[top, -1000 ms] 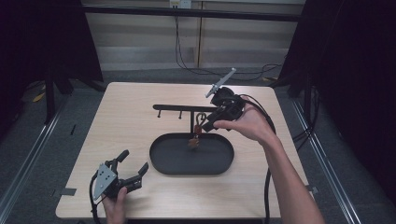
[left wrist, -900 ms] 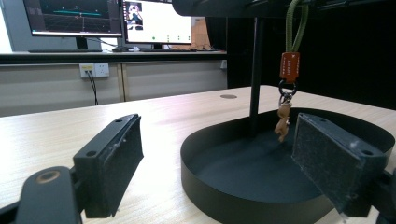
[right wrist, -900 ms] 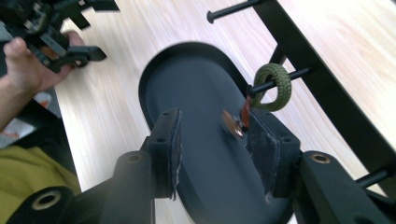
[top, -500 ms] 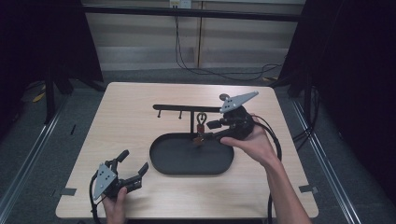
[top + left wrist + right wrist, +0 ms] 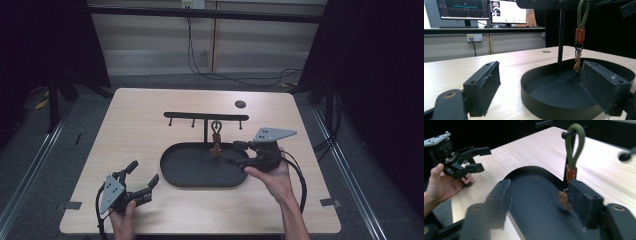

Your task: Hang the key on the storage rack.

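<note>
A black oval tray (image 5: 172,172) lies mid-table with a black peg rack (image 5: 190,116) standing over it. From one peg hangs a keychain (image 5: 216,136): green loop (image 5: 574,145), orange tag (image 5: 579,35), small keys below. My right gripper (image 5: 234,154) is low over the tray's right end and points left at the keychain. Its jaws have just been opening and press on nothing (image 5: 540,195); the keys dangle close to one pad (image 5: 584,200). My left gripper (image 5: 144,172) rests open near the front left, aimed at the tray (image 5: 536,105), with nothing between its jaws (image 5: 541,75).
A small black disc (image 5: 240,104) lies on the table behind the rack. Bare wood surrounds the tray. Cables run along the floor behind and to the right of the table. In the right gripper view, the left gripper (image 5: 477,158) is held beyond the tray's rim (image 5: 529,170).
The right gripper has come down from the rack's peg bar toward the near side, to the tray's right end, and its jaws stand wider. The keychain stays on its peg. The left gripper has kept still.
</note>
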`<state>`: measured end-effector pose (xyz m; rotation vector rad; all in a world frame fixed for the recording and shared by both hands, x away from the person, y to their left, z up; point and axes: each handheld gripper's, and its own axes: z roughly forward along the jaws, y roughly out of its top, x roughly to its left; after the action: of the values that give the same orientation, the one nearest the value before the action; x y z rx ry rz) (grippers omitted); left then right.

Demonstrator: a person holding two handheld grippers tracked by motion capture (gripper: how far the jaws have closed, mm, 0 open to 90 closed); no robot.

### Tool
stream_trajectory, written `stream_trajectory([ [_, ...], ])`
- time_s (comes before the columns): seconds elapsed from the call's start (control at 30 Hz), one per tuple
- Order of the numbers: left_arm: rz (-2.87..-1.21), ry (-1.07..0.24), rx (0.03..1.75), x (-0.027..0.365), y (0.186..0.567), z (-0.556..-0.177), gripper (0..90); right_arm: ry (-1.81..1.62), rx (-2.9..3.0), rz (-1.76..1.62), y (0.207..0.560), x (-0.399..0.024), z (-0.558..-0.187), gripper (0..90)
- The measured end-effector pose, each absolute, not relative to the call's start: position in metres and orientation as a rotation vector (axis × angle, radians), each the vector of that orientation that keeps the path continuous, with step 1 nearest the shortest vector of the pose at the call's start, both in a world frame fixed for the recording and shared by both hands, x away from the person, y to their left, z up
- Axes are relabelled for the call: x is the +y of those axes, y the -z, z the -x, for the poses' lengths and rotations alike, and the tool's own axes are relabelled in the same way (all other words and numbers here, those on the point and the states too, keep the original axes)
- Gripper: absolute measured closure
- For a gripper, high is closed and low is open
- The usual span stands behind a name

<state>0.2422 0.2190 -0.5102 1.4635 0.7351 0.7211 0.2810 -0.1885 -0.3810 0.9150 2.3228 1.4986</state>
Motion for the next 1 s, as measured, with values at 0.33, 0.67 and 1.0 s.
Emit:
stream_trajectory([
  [0.33, -1.460, -0.720, 0.737, 0.219, 0.510, -0.242, 15.8, -1.627, 2.072, -1.041, 0.424, -0.216, -0.252, 19.7],
  [0.67, -1.463, -0.721, 0.736, 0.219, 0.510, -0.242, 15.8, -1.518, 1.833, -1.066, 0.475, -0.227, -0.225, 20.0],
  [1.0, -1.459, -0.727, 0.742, 0.219, 0.510, -0.242, 15.8, -1.507, 1.615, -1.041, 0.507, -0.221, -0.214, 18.6],
])
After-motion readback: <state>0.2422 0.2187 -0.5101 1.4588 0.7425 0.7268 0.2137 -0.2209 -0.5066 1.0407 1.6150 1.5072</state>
